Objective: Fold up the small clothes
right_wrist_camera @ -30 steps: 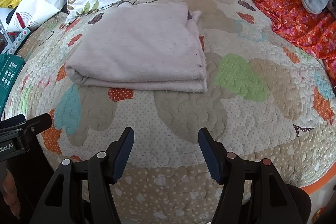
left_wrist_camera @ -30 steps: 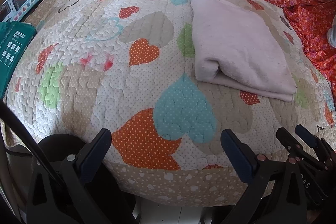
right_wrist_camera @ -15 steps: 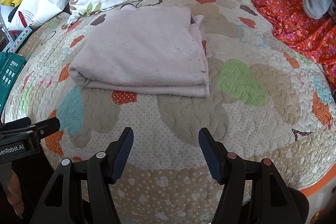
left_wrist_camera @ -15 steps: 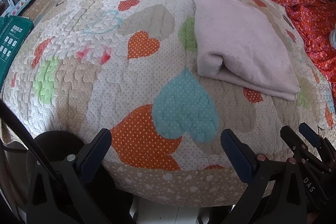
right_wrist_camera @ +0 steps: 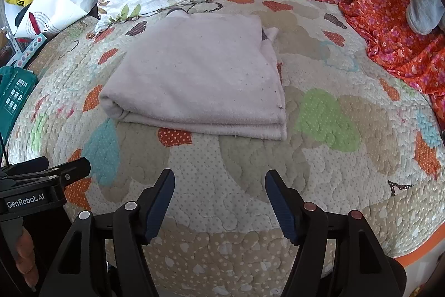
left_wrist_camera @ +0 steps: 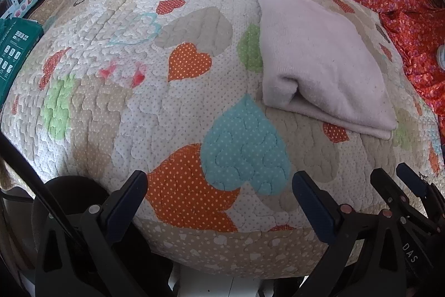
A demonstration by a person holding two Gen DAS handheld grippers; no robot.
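Both hand-held grippers wide, empty — only right view shows grey sock (right_wrist_camera: 422, 4).

Over the last second both views have crept forward across the bed. Ahead of the left gripper (left_wrist_camera: 219, 185), the folded cloth (left_wrist_camera: 319, 66) sits a little lower and nearer than before, and the teal heart (left_wrist_camera: 244, 146) has slid closer to the gap between its fingers. Ahead of the right gripper (right_wrist_camera: 219, 185), the cloth (right_wrist_camera: 194, 77) has likewise drifted down and slightly right, looming larger. The left gripper (right_wrist_camera: 47, 174), seen at the right view's edge, has edged further in.
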